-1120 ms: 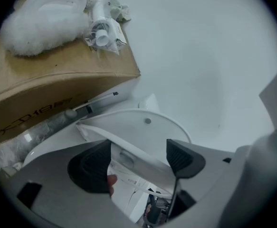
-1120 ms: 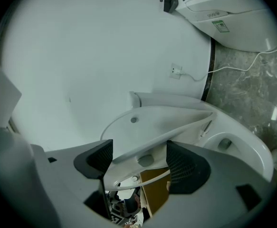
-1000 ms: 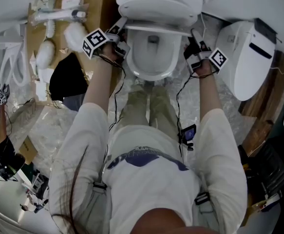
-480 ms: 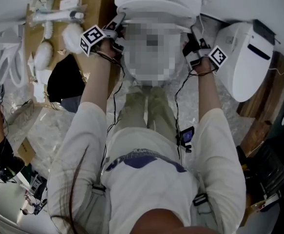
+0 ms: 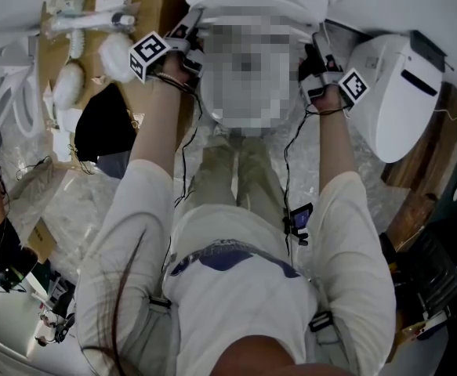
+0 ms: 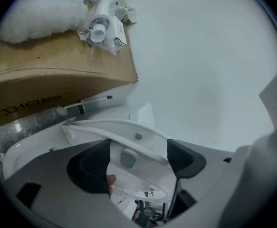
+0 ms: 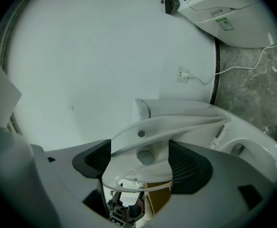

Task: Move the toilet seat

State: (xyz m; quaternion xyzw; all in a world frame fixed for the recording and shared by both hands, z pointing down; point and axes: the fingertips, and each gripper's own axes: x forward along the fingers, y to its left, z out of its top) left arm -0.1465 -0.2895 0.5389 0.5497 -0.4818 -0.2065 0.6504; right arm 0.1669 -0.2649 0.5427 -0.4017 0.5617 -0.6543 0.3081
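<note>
Wall [image 6: 200, 56]: plain white.
Left tool [image 6: 138, 158]: clamped on toilet seat [image 6: 150, 144].
Right tool [image 7: 139, 158]: clamped on it likewise.
Gripper views alone: underside bumper [image 7: 145, 156].

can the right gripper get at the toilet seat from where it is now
Looks like yes: the right gripper has the rim of the toilet seat clamped between its jaws, with nothing in the way.

Tight spot tbh. Left tongs [image 5: 187, 44] sit just beside a cardboard box [image 5: 156, 2]. Right tongs [image 5: 316, 53] have a spare white toilet [image 5: 397, 92] near them, with a strip of bare floor [image 7: 245, 91] between. Both clamp the toilet seat [image 6: 128, 137]. The wall [image 6: 200, 56] is right behind, with open air above.
</note>
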